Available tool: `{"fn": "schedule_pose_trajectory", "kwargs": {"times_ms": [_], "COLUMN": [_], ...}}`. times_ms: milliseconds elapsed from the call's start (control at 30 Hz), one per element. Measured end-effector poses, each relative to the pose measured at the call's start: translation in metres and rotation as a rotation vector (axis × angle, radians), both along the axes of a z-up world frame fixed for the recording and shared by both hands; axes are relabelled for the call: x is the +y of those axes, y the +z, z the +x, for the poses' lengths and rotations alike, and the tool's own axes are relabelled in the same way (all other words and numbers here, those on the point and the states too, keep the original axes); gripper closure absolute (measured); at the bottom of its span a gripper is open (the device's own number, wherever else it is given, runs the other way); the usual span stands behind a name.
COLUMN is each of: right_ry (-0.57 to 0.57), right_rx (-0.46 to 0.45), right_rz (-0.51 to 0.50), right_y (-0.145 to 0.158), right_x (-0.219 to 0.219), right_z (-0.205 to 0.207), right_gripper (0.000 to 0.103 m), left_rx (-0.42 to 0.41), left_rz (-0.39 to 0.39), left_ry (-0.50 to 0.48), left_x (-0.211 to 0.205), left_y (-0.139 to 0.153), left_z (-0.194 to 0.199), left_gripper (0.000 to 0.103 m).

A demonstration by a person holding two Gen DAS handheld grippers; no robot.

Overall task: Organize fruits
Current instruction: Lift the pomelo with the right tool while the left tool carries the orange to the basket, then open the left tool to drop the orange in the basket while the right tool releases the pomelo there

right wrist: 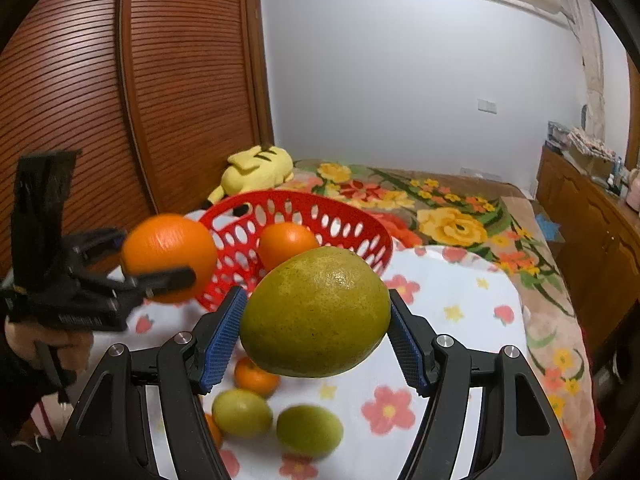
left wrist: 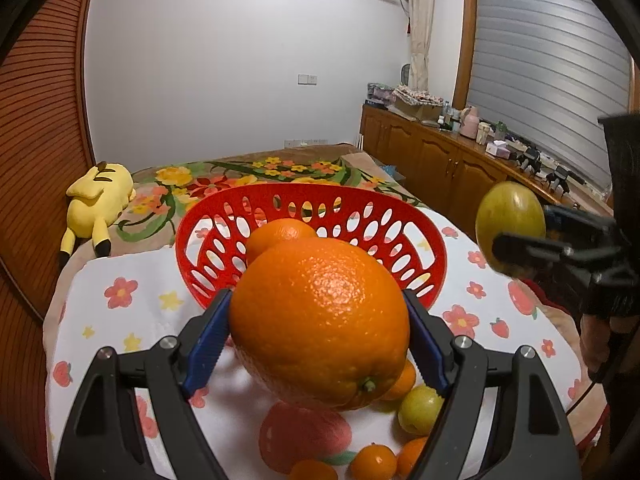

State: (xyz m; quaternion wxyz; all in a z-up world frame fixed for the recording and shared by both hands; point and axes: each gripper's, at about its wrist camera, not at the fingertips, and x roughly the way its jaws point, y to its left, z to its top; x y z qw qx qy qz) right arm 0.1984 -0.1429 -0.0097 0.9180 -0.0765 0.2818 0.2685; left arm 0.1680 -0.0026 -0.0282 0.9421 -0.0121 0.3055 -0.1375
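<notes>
My left gripper (left wrist: 318,324) is shut on a large orange (left wrist: 320,320), held above the flowered cloth just in front of the red basket (left wrist: 192,256). One orange (left wrist: 280,234) lies in the basket. My right gripper (right wrist: 316,320) is shut on a large green-yellow fruit (right wrist: 316,312), also held in the air near the basket (right wrist: 372,236). Each gripper shows in the other's view: the right gripper (left wrist: 516,240) with its green fruit (left wrist: 510,216), the left gripper (right wrist: 160,264) with its orange (right wrist: 168,252).
Small oranges (left wrist: 372,462) and a small green fruit (left wrist: 420,410) lie on the cloth below the grippers; two green ones (right wrist: 242,412) show in the right wrist view. A yellow plush toy (left wrist: 98,200) lies at the back left. Wooden cabinets (left wrist: 440,160) stand right.
</notes>
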Motion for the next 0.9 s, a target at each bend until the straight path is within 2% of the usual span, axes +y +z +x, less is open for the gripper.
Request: {"fn": "schedule_pose_trajectory", "kwargs": {"times_ms": [500,900], "right_ry": [0.017,0.013], "right_rx": [0.060,0.087], "right_rz": [-0.042,-0.036], "right_y": [-0.015,-0.020], "right_x": [0.020,0.019], "right_z": [0.045,0.060], "right_gripper": [0.032,0.032], "left_rx": [0.049,0.124], "left_rz": [0.053,0.051], "left_ry": [0.003,0.012], "left_x": [-0.013,-0.021], "left_y": [-0.007,-0.025], "left_z": [0.030,0.049], "left_gripper": [0.022,0.021]}}
